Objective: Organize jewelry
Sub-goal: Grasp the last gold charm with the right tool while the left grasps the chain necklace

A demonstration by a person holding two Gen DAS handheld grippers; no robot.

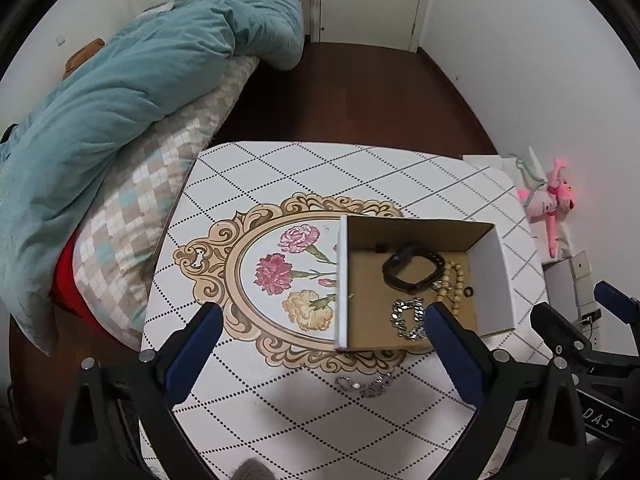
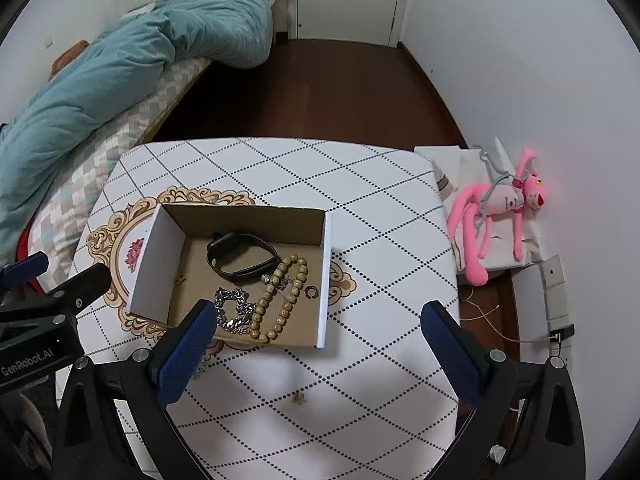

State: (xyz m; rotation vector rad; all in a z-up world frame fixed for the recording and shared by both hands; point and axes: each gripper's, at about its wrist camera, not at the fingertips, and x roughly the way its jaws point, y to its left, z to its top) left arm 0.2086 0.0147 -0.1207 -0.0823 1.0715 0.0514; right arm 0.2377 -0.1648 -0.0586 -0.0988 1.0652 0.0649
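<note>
We hold both grippers over the table (image 1: 280, 168), each pointing steeply down. Our left gripper (image 1: 324, 330) has its jaws spread wide, nothing between the blue pads, and it hangs above the near part of the table in front of the box (image 1: 492, 280). Our right gripper (image 2: 318, 330) is spread just as wide and also holds nothing; in its own view it hangs over the near edge of the box.

The box is an open cardboard one with white outer walls, sitting near the middle of the table, partly over the painted flower frame (image 1: 224, 264). Inside it, toward the far wall, lies a black watch (image 2: 240, 258), its strap looped. Just beside it, toward the right wall, lies a string of beads (image 2: 280, 296), doubled over on itself. A silver chain (image 2: 236, 310) lies toward the near edge of the box, touching the beads. A small dark ring (image 2: 311, 291) sits close to the right wall, apart from the beads.

One piece is outside the box: a silver bracelet (image 1: 364, 385) lies on the table near its near edge, just in front of the box, between the left gripper's fingers in the left view. In the right view it is mostly hidden behind a finger.

Beyond the right edge of the table a pink plush (image 2: 500, 216) lies on some white bags. A bed with a teal quilt (image 1: 140, 92) runs along the left edge.
</note>
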